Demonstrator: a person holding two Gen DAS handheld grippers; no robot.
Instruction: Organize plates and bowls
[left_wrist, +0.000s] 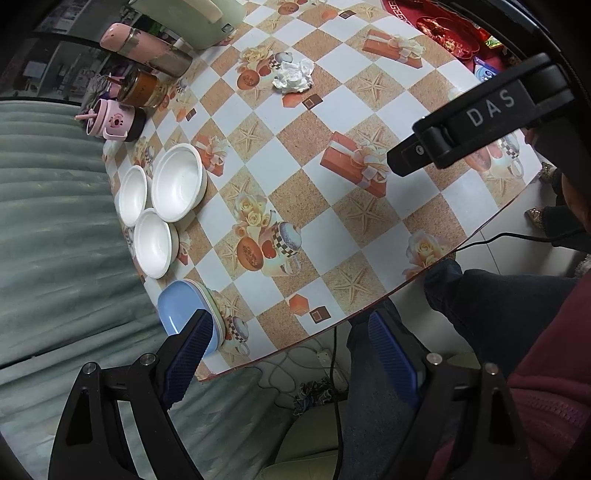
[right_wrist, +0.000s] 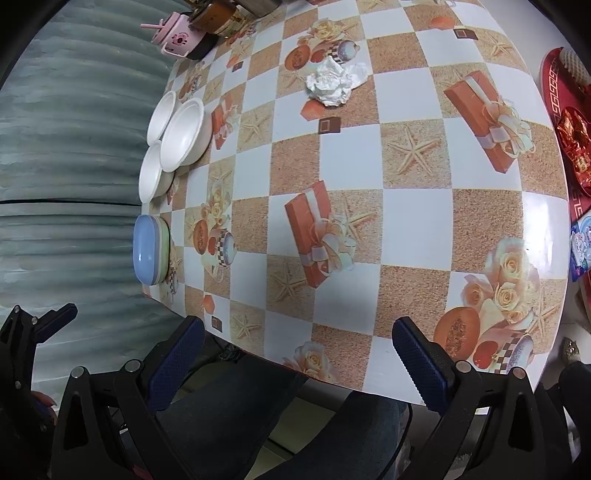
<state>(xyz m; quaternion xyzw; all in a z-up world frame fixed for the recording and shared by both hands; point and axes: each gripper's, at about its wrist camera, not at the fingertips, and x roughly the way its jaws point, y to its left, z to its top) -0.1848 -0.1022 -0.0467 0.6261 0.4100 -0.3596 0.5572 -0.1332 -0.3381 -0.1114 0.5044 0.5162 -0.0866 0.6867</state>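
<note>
Bowls, three white ones (left_wrist: 179, 182) (right_wrist: 184, 134), sit clustered and touching at the table's (left_wrist: 417, 218) (right_wrist: 417, 229) far-left edge by the grey-green curtain (left_wrist: 55, 221), and just beside them lies a stack of oblong plates (left_wrist: 184, 317) (right_wrist: 149, 249) with a blue one on top. The left gripper (left_wrist: 291, 354) hangs over the table's near edge with its fingers spread wide and empty, one blue pad (left_wrist: 188, 354) overlapping the plate stack in view, though I cannot tell if it touches. The right gripper (right_wrist: 299, 363) hovers at the near edge, fingers likewise spread, holding nothing; a crumpled tissue (left_wrist: 293, 75) (right_wrist: 334, 83) lies farther back and a pink cup (left_wrist: 110, 120) (right_wrist: 173, 37) stands beyond the bowls.
</note>
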